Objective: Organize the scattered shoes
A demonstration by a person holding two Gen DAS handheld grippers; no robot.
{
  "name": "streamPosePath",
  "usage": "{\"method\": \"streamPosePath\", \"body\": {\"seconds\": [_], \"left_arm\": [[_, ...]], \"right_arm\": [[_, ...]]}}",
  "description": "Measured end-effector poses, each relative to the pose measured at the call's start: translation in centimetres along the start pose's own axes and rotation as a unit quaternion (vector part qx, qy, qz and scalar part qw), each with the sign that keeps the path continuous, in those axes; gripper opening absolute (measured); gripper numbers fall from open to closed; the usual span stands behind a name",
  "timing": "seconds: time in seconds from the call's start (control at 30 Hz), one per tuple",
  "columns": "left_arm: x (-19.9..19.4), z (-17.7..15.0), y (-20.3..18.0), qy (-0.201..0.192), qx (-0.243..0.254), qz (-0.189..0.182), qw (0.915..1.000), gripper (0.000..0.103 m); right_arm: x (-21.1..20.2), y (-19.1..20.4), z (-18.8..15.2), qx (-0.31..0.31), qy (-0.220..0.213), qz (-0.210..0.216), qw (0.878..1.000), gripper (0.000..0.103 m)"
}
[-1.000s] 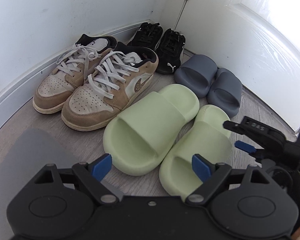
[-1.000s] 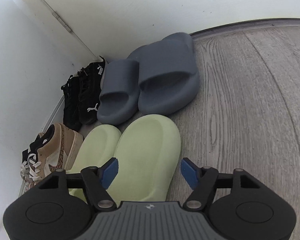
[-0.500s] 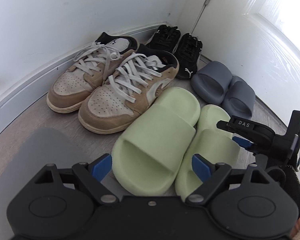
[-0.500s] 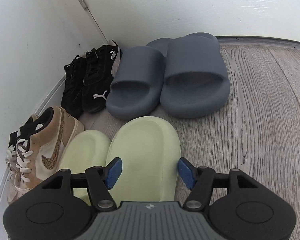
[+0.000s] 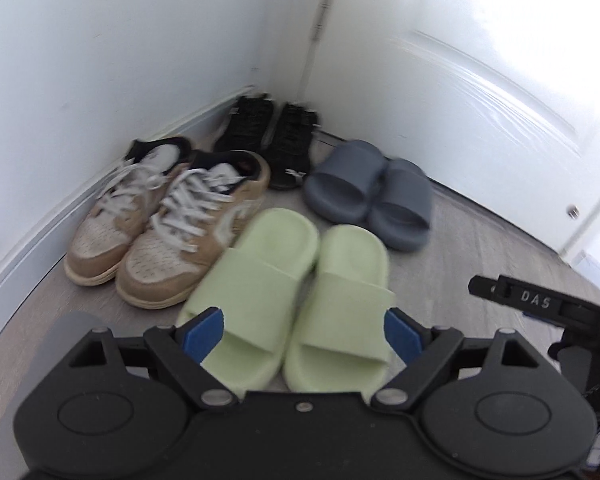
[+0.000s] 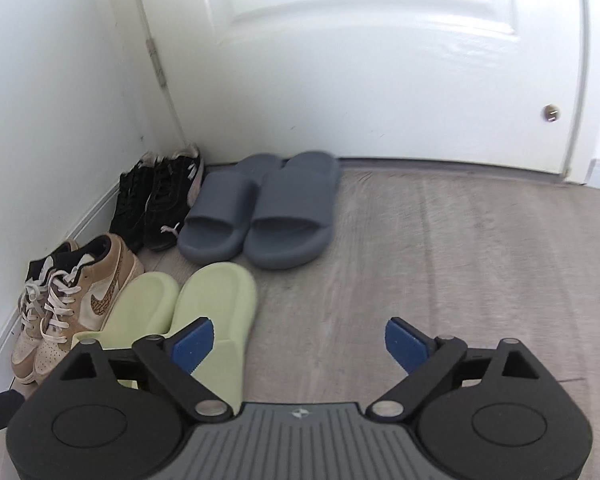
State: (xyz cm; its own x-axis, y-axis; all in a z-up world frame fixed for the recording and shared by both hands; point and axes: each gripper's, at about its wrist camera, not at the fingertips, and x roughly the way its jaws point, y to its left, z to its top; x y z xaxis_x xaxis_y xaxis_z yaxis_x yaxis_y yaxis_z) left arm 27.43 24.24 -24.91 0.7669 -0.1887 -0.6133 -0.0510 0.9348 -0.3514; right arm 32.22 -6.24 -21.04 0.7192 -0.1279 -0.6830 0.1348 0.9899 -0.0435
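Observation:
Four pairs of shoes sit side by side in the corner. A pair of light green slides point(image 5: 260, 280) point(image 6: 216, 308) lies nearest, with both slides resting on the floor. Behind them is a pair of grey slides point(image 5: 364, 192) point(image 6: 260, 216). Tan and white sneakers point(image 5: 160, 220) point(image 6: 72, 296) and black sneakers point(image 5: 272, 136) point(image 6: 156, 204) line the wall. My left gripper point(image 5: 302, 332) hangs open just above the heels of the green slides, holding nothing. My right gripper point(image 6: 298, 342) is open over bare floor to the right of the green slides; its black body point(image 5: 540, 304) also shows in the left wrist view.
A white wall point(image 5: 100, 60) with a skirting board runs along the left. A white door point(image 6: 380, 60) closes off the back, hinged in the corner, with a small round stop point(image 6: 551, 113) low on it. Grey wood floor point(image 6: 440, 260) stretches to the right of the shoes.
Both grippers have pulled back and up from the shoes. The right gripper's jaws have widened and it has shifted right, off the green slide it straddled.

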Motion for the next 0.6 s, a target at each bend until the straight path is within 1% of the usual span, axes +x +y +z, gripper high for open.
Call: {"method": "streamPosePath", "body": {"seconds": [0.1,0.13,0.23,0.3,0.37,0.43,0.5,0.6], "left_arm": [[-1.5,-0.3,-2.3,-0.009,0.025,-0.013,0.9996,0.089],[-2.5,-0.5,-3.7,-0.013,0.037,-0.020,0.9990,0.089],[-4.6,-1.0,-6.0,-0.021,0.053,-0.032,0.9979,0.089],[-7.2,-1.7,-8.3,-0.026,0.065,-0.046,0.9965,0.089],[-9.3,-2.3,-10.0,-0.028,0.071,-0.055,0.9956,0.089],[-11.2,-2.9,-11.6,-0.026,0.070,-0.055,0.9957,0.089],[-13.0,-3.5,-13.0,-0.026,0.071,-0.055,0.9957,0.089],[-15.6,-4.0,-14.5,-0.027,0.079,-0.056,0.9949,0.089]], "right_arm": [[-4.0,-1.5,0.3,0.014,-0.021,-0.015,1.000,0.102],[-5.6,-2.0,0.4,0.020,-0.026,-0.021,0.999,0.102],[-9.2,-2.9,0.8,0.025,-0.033,-0.039,0.998,0.103],[-12.9,-4.4,0.8,0.027,-0.032,-0.062,0.997,0.103],[-15.7,-5.6,0.7,0.031,-0.030,-0.076,0.996,0.103],[-18.4,-6.8,0.6,0.039,-0.024,-0.084,0.995,0.103],[-20.7,-7.5,0.5,0.049,-0.010,-0.092,0.995,0.103],[-24.0,-8.7,0.1,0.064,-0.007,-0.079,0.995,0.103]]}}
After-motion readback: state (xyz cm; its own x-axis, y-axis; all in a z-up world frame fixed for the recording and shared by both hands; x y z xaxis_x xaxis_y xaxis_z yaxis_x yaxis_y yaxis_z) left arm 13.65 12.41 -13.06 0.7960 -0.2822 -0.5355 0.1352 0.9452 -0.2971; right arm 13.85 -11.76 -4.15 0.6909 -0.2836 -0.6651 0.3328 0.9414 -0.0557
